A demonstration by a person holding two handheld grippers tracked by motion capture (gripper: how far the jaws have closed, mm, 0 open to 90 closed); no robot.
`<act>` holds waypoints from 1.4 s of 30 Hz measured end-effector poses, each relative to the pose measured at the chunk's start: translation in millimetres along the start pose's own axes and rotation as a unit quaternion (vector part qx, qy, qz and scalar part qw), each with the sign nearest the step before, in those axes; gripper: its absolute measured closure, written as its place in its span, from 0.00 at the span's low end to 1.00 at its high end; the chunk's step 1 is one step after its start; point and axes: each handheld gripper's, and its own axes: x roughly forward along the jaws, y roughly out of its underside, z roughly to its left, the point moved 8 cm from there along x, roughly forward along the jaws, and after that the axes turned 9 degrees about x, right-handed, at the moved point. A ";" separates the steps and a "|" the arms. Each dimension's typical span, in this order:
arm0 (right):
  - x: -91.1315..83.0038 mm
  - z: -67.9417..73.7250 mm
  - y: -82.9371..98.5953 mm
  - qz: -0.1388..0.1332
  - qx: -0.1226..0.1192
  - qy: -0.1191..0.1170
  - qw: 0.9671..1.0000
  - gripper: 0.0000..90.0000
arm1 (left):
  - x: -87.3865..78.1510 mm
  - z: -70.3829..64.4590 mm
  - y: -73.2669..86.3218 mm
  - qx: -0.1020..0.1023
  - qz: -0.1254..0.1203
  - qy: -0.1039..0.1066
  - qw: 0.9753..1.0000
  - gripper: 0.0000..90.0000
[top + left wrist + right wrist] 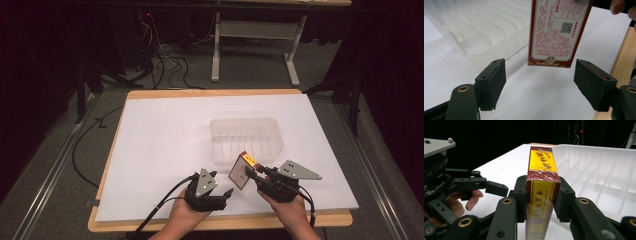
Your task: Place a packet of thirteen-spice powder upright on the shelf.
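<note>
- Holding the red-and-yellow box (242,171) clamped by its narrow sides, the right gripper (256,176) keeps it upright above the table (150,150).
- Clear plastic bin (246,140) sits just beyond the box, on the far side.
- Left gripper (226,194) jaws are spread wide with nothing in them; box's lower end hangs right in front of them.

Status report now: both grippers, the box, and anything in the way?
Right gripper shut on red-yellow box, held off the table. Left gripper open, empty, facing the box. Clear plastic bin just behind; nothing between.
</note>
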 end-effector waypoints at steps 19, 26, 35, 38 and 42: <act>-23.0 -30.6 -4.2 -0.018 -0.009 0.051 0.998 0.76 | -29.0 50.9 6.4 -0.010 -0.004 -0.050 0.999 0.33; -33.9 -43.0 -6.4 -0.027 -0.003 0.070 0.997 0.76 | -42.5 71.9 9.8 -0.014 -0.009 -0.080 0.997 0.35; -48.0 -58.7 -8.3 -0.034 -0.001 0.094 0.995 0.76 | -43.4 85.4 18.3 -0.019 0.012 -0.089 0.996 0.35; -54.0 -63.9 -9.7 -0.039 -0.002 0.102 0.994 0.76 | -42.8 89.8 22.6 -0.018 0.023 -0.093 0.995 0.34; -60.0 -69.5 -12.0 -0.044 0.004 0.112 0.993 0.76 | -42.8 94.3 26.4 -0.026 0.032 -0.092 0.995 0.33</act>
